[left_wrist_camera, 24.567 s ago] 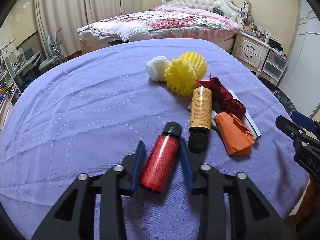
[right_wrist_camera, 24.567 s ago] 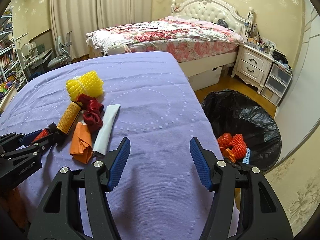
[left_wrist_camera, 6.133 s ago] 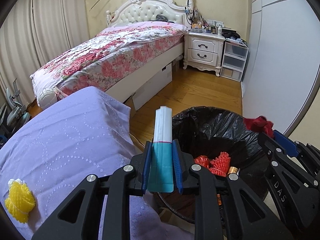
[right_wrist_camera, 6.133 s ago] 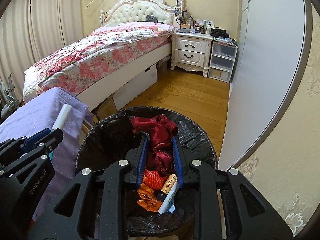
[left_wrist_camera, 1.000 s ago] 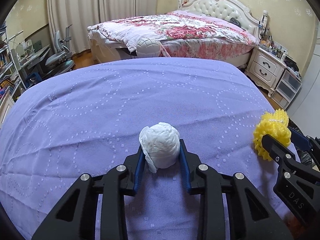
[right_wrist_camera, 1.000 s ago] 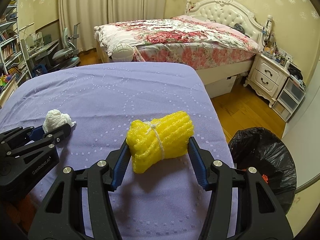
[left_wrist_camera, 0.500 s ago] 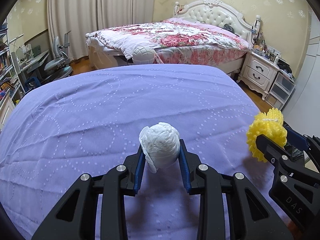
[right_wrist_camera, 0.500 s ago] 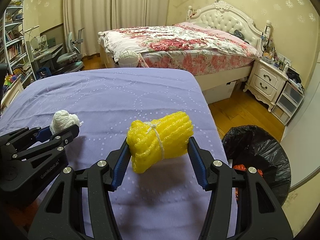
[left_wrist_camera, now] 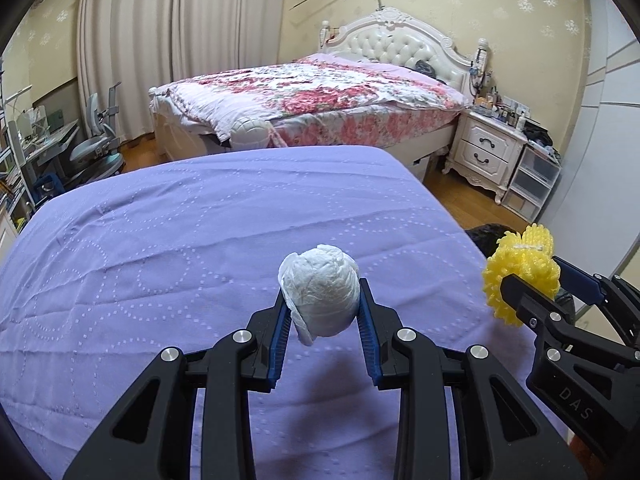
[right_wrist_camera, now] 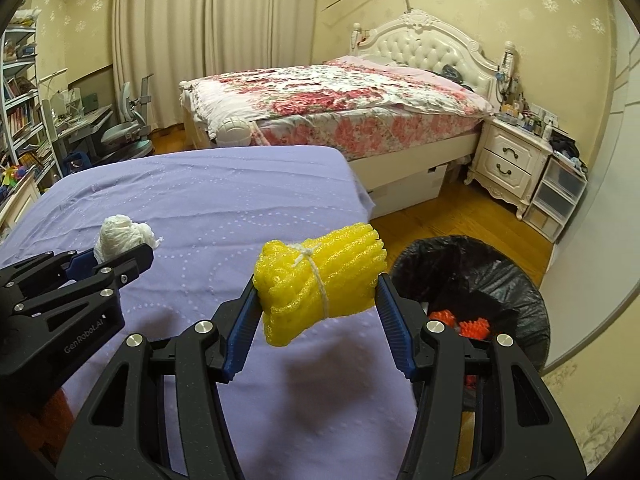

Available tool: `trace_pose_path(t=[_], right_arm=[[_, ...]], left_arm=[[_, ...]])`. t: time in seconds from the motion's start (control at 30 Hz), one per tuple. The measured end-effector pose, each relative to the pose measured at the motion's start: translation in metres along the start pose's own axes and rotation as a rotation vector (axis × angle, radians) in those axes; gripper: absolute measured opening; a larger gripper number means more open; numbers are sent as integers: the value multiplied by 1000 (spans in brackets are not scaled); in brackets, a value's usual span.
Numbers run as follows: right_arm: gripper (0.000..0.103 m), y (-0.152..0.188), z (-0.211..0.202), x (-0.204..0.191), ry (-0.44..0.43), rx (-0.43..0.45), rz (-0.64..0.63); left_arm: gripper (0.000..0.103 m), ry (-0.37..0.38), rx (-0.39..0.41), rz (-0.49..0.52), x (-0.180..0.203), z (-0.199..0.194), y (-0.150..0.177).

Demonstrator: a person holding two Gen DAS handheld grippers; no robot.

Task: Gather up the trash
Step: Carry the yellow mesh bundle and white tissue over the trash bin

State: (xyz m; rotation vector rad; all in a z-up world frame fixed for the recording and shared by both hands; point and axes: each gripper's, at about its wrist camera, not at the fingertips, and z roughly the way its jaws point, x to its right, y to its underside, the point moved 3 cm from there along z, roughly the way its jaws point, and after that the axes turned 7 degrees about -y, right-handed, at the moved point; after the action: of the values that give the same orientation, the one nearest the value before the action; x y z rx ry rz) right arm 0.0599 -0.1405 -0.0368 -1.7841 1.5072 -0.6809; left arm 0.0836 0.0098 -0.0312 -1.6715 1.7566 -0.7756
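Left wrist view: the left gripper [left_wrist_camera: 323,312] pinches a crumpled white paper ball [left_wrist_camera: 320,291] between its blue-padded jaws, both pads pressed into the ball's sides. The ball sits at the jaw tips and bulges above them, a loose flap hanging down between the pads. Beneath and beyond the jaws spreads a lilac cloth stitched with dotted circles [left_wrist_camera: 192,240]; the ball's shadow falls on it just under the jaws, so the ball hangs clear of the cloth. To the right of the jaws, the right gripper [left_wrist_camera: 532,280] juts in from the frame edge, carrying a yellow ridged foam bundle [left_wrist_camera: 520,276]. Far ahead of the jaws stands a bed with a floral pink cover [left_wrist_camera: 312,96] and a white nightstand [left_wrist_camera: 486,152].

Right wrist view: the right gripper [right_wrist_camera: 318,292] clamps the yellow ridged foam bundle [right_wrist_camera: 320,280], tied round with white string, its jaws set fairly wide and pressed against the bundle's two ends. The bundle lies crosswise between the pads, raised above the lilac cloth [right_wrist_camera: 224,208]. To the right of the jaws and lower, on the wooden floor, stands a bin lined with a black plastic bag [right_wrist_camera: 516,280], orange scraps [right_wrist_camera: 460,324] showing inside. To the left of the jaws, the left gripper [right_wrist_camera: 116,256] appears with the white paper ball [right_wrist_camera: 120,236] at its tips.
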Motion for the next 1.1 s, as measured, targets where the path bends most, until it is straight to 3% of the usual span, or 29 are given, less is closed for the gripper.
trace_pose_path(t=[0.6, 1.1], right_arm=[[55, 16, -22, 100, 165, 34, 143], [55, 15, 1, 170, 278, 33, 242]], left_arm=[[32, 114, 55, 128, 92, -3, -14], [33, 163, 41, 223, 173, 45, -39]])
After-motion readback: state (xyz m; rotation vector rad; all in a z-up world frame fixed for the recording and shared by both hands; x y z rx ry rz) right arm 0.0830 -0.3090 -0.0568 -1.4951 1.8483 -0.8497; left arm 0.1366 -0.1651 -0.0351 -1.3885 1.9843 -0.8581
